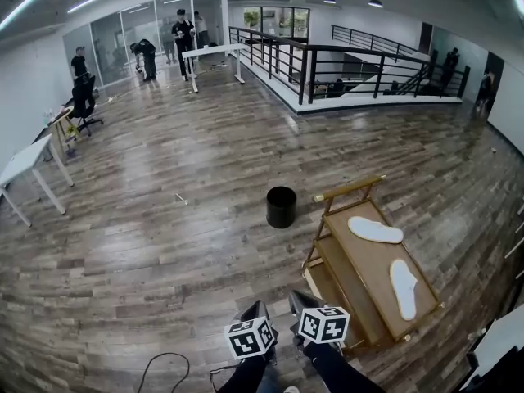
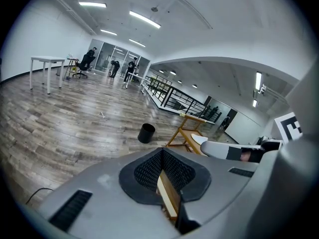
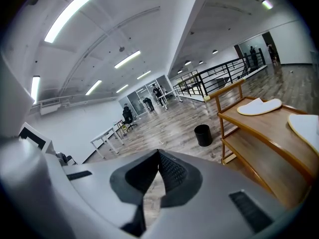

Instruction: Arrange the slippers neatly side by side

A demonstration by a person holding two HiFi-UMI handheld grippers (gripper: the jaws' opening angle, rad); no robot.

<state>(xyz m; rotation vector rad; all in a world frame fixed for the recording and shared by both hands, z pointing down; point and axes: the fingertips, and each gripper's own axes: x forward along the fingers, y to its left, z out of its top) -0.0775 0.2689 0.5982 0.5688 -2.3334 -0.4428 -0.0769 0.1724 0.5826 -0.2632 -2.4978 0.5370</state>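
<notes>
Atop rack (image 1: pixel 367 262), slippers (image 1: pixel 375 230) perpendicular (apart)

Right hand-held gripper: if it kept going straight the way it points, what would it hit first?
Probably the bare wooden floor, just left of the black bin; depth is hard to judge.

A large open-plan office hall on an upper level. Grey-brown wood-plank flooring (image 1: pixel 164 244) stretches wide. White rectangular desks on thin legs (image 1: pixel 33 158) stand along the left wall. Floor-to-ceiling glass partition walls (image 1: pixel 123 43) close the far end, where several people in dark clothes (image 1: pixel 182 33) stand working. A black metal railing (image 1: pixel 327 64) edges a stairwell opening. Long white ceiling strip lights (image 1: pixel 24 5) run overhead.
</notes>
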